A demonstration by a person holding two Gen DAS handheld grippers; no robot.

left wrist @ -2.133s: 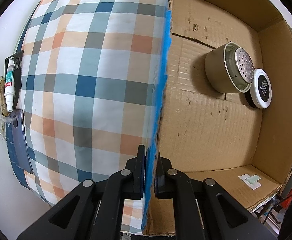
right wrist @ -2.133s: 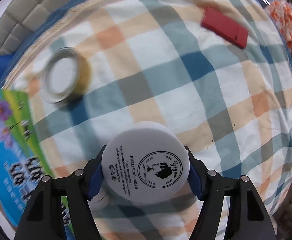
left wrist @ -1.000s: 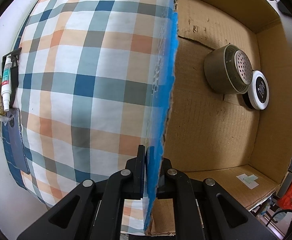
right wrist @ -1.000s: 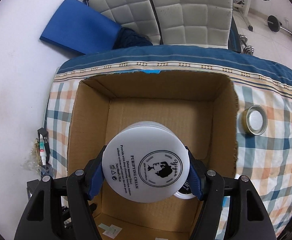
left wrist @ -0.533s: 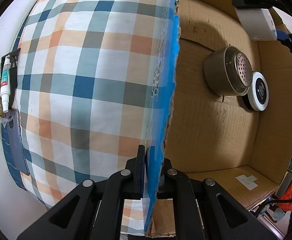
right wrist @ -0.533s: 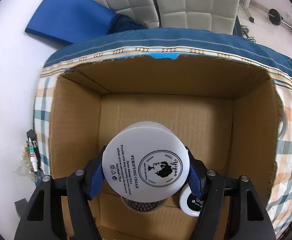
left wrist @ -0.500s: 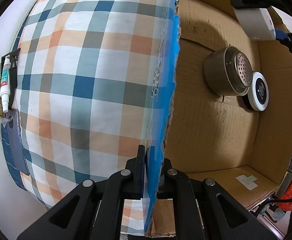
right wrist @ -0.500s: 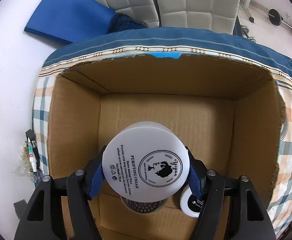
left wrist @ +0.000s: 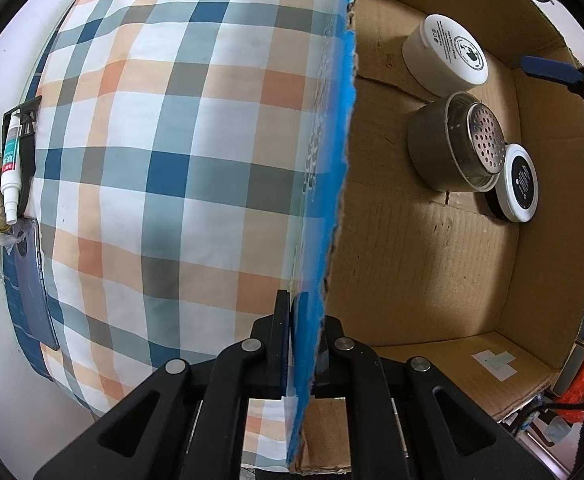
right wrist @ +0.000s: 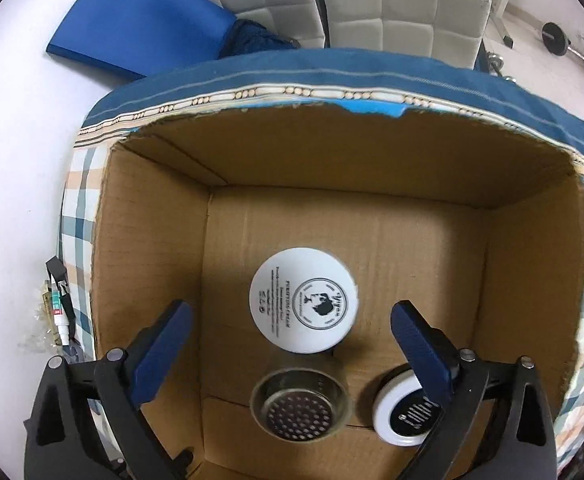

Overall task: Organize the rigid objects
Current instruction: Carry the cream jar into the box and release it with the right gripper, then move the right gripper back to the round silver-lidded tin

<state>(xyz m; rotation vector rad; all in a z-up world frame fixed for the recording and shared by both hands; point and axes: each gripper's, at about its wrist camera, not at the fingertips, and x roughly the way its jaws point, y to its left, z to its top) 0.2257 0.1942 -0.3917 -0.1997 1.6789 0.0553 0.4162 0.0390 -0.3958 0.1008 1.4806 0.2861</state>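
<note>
**Now your right tongs part over the box**

Your right gripper is opening, its blue pads clear of the round white cream jar, which sits mid-frame on the brown cardboard box floor. Your left gripper stays out of it, clamped on the box's blue-faced wall at lower centre.

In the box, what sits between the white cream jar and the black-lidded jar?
The clear jar with a perforated metal lid sits between the white cream jar and the black-lidded jar, close against both; the left wrist view shows it best.
</note>
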